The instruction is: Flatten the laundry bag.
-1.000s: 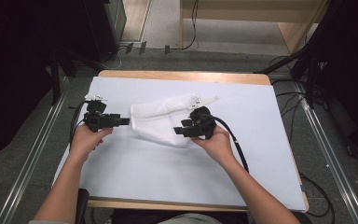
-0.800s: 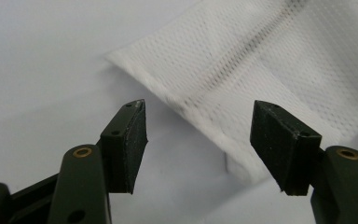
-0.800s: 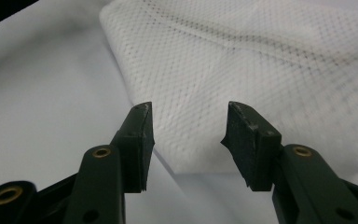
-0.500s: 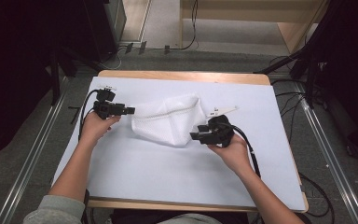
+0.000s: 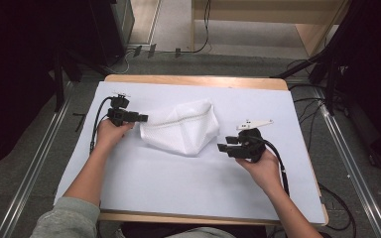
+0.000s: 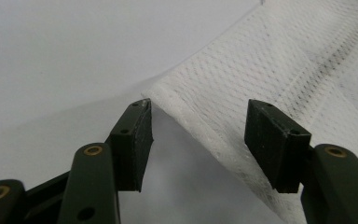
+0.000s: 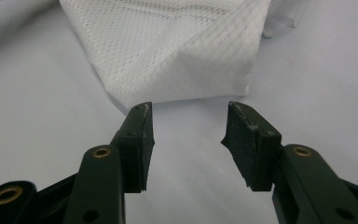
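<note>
counter [image 5: 144, 198]: white-covered, wood edge at the bottom of the high view; no containers on it.
cloth [image 5: 181, 127]: white mesh, crumpled, centre of frame; a second ago it sat higher and the right gripper was on it.
right gripper [image 5: 223, 147]: lower right of the cloth, now drawn clear; fingers [image 7: 137, 135] apart, nothing between.
left gripper [image 5: 146, 118]: at the cloth's left corner; fingers [image 6: 133, 140] apart, just been closing, cloth edge [image 6: 205, 123] between them but not pinched.
change: right let go, left taking a corner; likely a fresh grasp for spreading or folding.
</note>
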Tool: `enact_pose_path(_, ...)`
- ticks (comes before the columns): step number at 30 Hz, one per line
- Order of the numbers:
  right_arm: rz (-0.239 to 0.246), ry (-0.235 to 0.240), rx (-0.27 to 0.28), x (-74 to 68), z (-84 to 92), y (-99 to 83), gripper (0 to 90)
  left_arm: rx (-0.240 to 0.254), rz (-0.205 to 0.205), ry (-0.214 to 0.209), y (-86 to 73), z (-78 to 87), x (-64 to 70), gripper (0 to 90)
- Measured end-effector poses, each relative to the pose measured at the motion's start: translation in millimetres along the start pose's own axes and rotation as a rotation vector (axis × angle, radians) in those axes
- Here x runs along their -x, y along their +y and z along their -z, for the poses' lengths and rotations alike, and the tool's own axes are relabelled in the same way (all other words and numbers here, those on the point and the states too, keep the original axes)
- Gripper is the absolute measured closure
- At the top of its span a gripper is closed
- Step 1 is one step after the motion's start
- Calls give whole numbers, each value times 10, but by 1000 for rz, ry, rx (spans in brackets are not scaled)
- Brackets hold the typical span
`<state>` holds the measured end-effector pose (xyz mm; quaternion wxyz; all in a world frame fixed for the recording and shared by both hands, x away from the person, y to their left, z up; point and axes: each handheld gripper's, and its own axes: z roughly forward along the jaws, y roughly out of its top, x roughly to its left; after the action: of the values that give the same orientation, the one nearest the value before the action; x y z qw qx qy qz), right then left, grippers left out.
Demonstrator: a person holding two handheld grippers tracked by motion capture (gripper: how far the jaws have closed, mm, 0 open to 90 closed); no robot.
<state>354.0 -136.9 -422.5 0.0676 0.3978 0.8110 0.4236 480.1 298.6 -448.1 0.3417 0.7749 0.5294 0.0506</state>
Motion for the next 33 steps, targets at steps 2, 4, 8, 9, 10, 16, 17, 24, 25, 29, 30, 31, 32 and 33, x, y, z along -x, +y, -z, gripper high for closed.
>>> enact_pose_path(2, -4, -5, 3, 5, 7, -5, 531, 4, -9, 5, -2, -1, 1, 457)
enact_pose_path(4, -5, -13, 6, 28, 19, -13, 531, 4, 1, -9, 0, -12, 3, 521)
enact_pose_path(8, -24, -31, 2, 93, 23, -41, 537, -18, 13, -30, -3, -50, 26, 764)
enact_pose_path(9, -28, -34, 2, 104, 24, -44, 540, -23, 15, -39, -3, -59, 36, 812)
enact_pose_path(10, -32, -34, 5, 117, 22, -47, 542, -30, 2, -38, -6, -65, 46, 854)
enact_pose_path(16, -41, -42, 6, 157, 30, -43, 554, 5, -21, -58, 23, 36, 109, 893)
enact_pose_path(17, -41, -42, 6, 157, 30, -43, 554, 21, -27, -65, 36, 81, 130, 893)
enact_pose_path(24, -43, -48, 12, 176, 41, -24, 557, 82, -121, -94, 83, 352, 426, 894)
enact_pose_path(25, -45, -51, 17, 180, 44, -16, 559, 94, -140, -103, 79, 395, 518, 894)
enact_pose_path(29, -52, -54, 25, 183, 56, 5, 564, 111, -180, -127, 74, 464, 696, 893)
enact_pose_path(30, -55, -51, 26, 186, 58, 9, 567, 119, -206, -142, 53, 483, 817, 893)
enact_pose_path(31, -56, -51, 29, 187, 58, 14, 570, 119, -206, -142, 53, 483, 817, 893)
enact_pose_path(32, -56, -51, 29, 187, 58, 14, 570, 118, -221, -153, 32, 482, 888, 893)
enact_pose_path(33, -53, -59, 27, 187, 58, 19, 578, 120, -228, -161, 15, 475, 928, 893)
